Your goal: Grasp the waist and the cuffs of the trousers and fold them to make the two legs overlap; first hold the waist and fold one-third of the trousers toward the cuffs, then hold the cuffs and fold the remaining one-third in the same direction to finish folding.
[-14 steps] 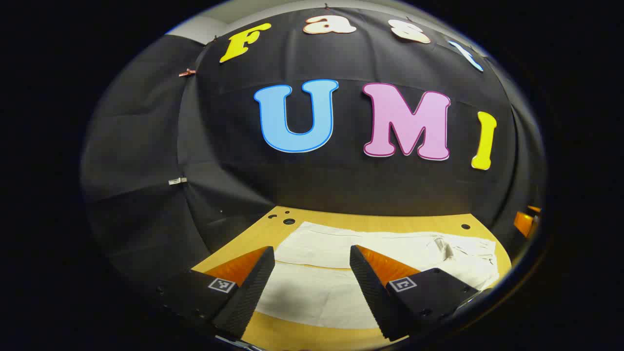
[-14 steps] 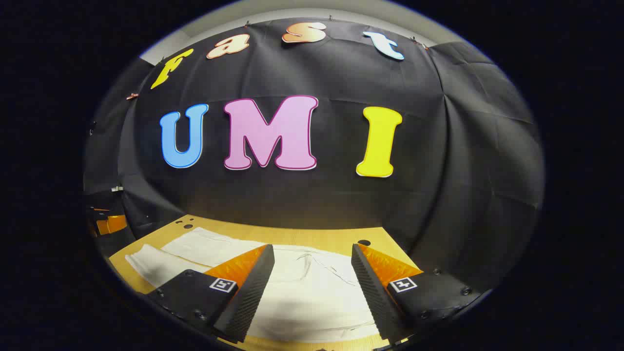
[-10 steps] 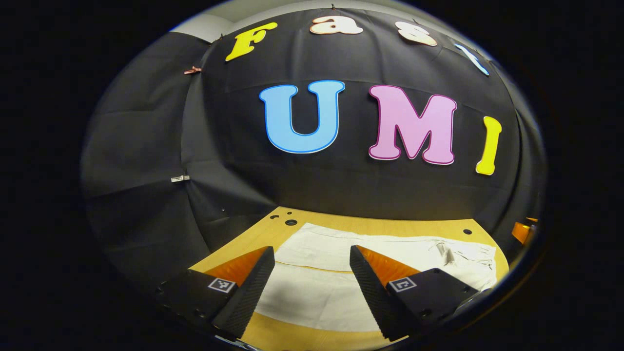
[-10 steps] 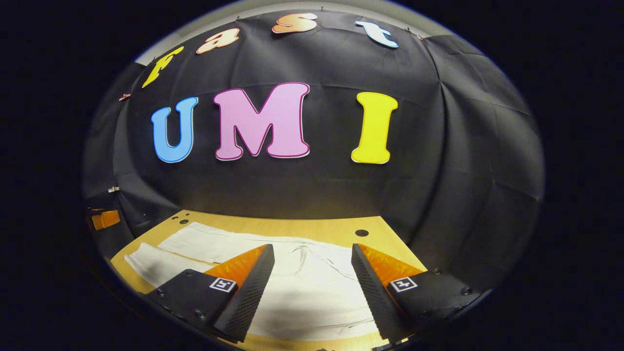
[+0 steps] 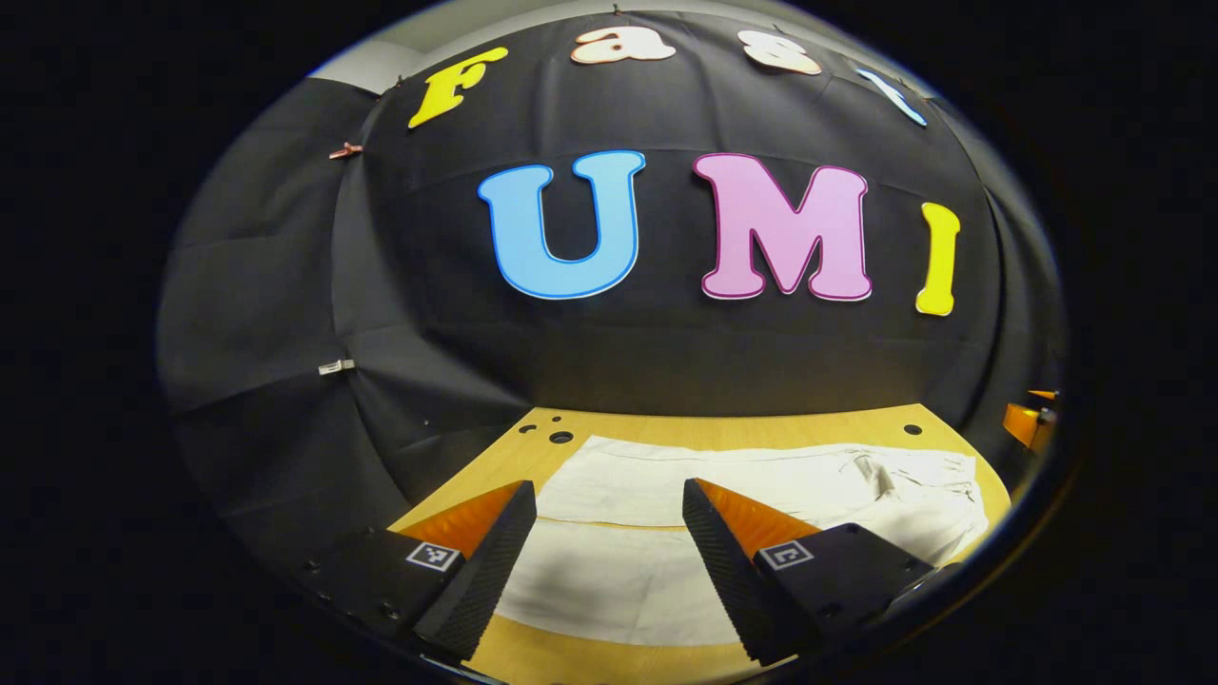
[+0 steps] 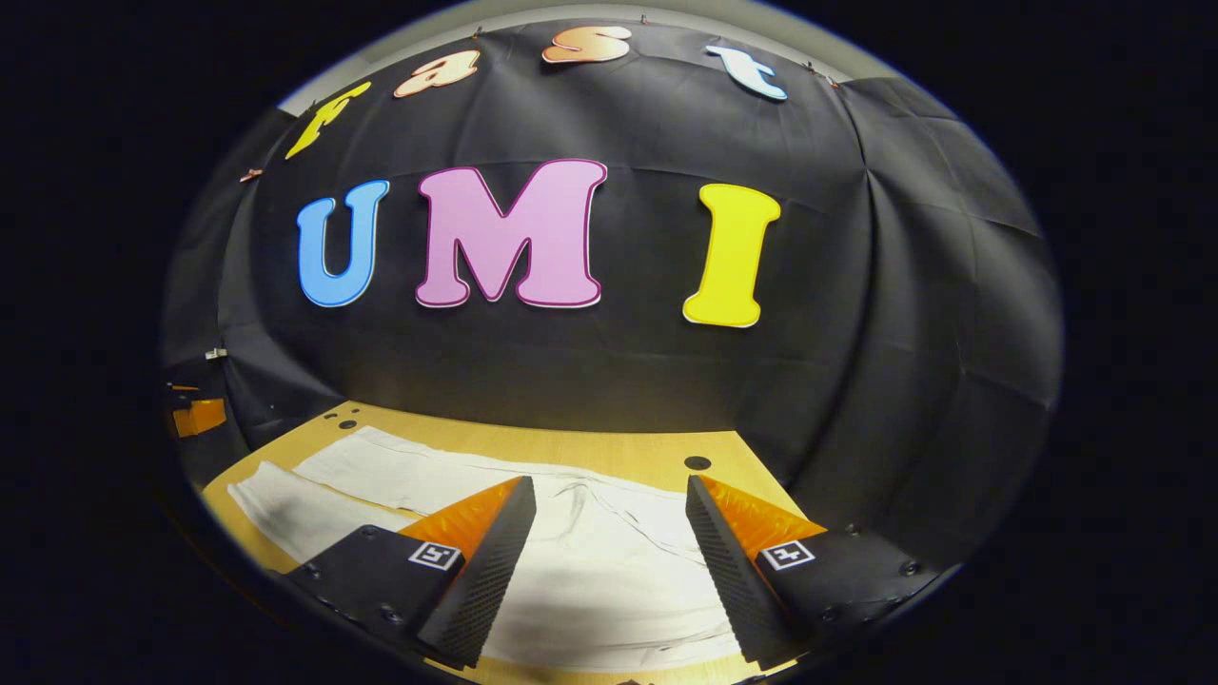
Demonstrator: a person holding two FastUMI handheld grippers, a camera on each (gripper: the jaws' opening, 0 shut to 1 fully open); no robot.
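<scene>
The wooden table (image 5: 685,426) spans the lower part of both views; the white trousers (image 5: 666,485) lie flat across it, legs side by side toward the left of the right gripper view, rumpled waist at lower right of the left gripper view; the left gripper (image 5: 601,557) and right gripper (image 6: 605,561) hover above the cloth at bottom centre, jaws spread apart, grasping nothing.

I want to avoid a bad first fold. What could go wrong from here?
1. The trousers lie spread with the two legs apart; gripping one layer unevenly may skew the overlap.
2. The waist is wrinkled, so creases may get folded in.
3. Both tools, left and right, hang open above the cloth, gripping nothing.
</scene>
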